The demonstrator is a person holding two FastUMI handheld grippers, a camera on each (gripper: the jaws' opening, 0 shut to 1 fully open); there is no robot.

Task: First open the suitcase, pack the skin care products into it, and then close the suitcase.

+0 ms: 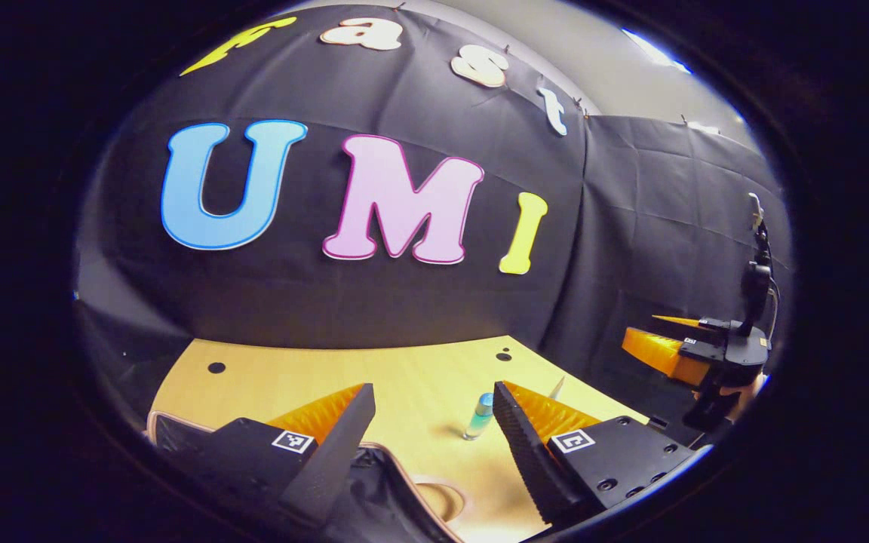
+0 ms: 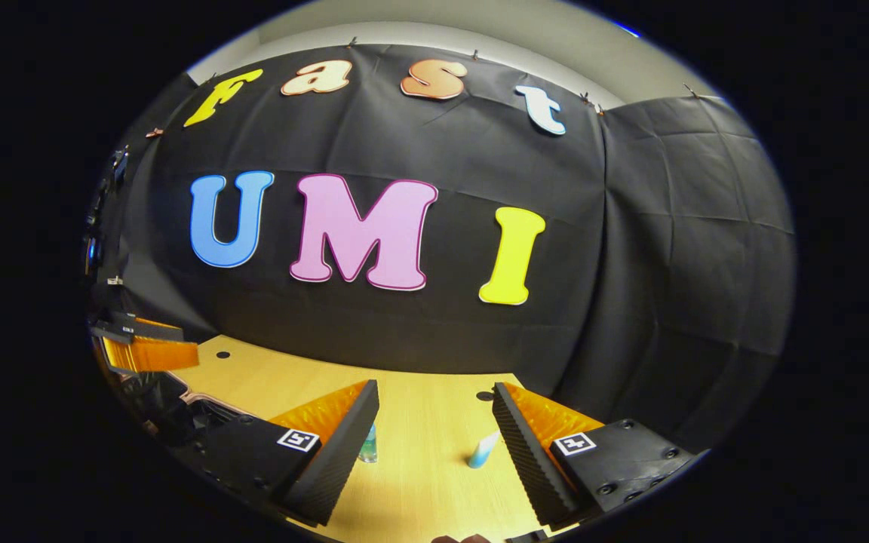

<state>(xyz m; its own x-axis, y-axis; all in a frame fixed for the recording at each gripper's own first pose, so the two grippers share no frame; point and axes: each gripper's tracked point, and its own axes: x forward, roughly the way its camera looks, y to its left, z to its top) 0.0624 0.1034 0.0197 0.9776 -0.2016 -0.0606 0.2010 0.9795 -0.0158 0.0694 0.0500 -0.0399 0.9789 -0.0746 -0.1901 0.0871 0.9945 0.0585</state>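
The table (image 2: 419, 422) looks like smooth pale wood (faintly grained); the bottle (image 1: 479, 416) is glossy, translucent.

Overhead light falls evenly across a dim booth, bent hard by fisheye lenses.

A ceiling light (image 1: 653, 51) glares white up and to the right of the left hand-held gripper (image 1: 433, 422). The table (image 1: 419, 377) ahead of it shines warm and bright, with soft sheen and faint shadows. Straight lines bow toward the edges in both views, where detail softens and darkens; the centre stays sharp.
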